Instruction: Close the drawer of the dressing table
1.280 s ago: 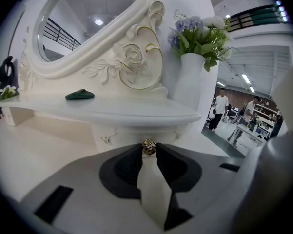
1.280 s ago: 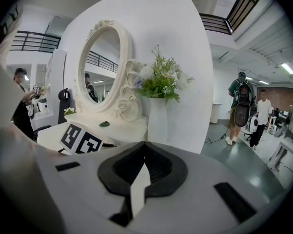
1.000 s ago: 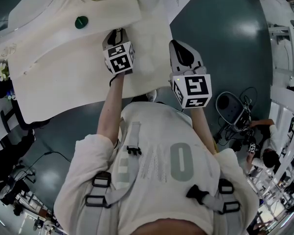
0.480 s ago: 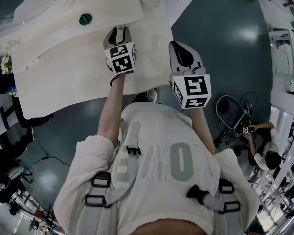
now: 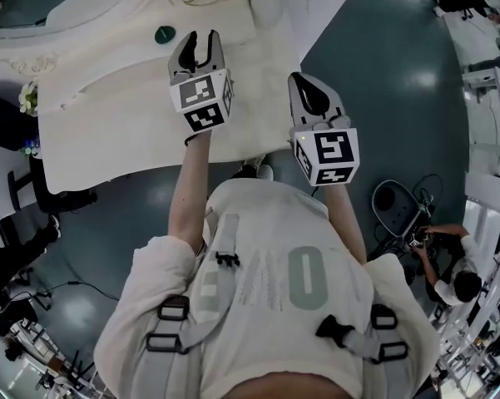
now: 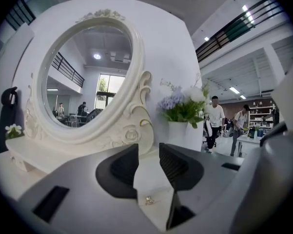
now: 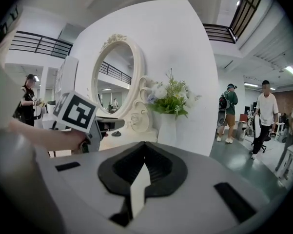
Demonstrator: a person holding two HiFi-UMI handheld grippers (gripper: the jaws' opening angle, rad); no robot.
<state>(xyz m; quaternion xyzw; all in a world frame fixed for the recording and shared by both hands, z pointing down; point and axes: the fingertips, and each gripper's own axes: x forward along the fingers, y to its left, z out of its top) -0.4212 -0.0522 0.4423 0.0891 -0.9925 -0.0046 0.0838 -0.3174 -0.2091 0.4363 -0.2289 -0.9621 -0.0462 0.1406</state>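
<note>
Just ahead of right tool, dressing table

The left tongs point toward 12 o'clock in the head view, jaws apart with nothing between them; they have just been opening. At 3 o'clock of them, the right tongs point the same way, tips pressed together and empty. The left forearm reaches further forward than the right forearm
</note>
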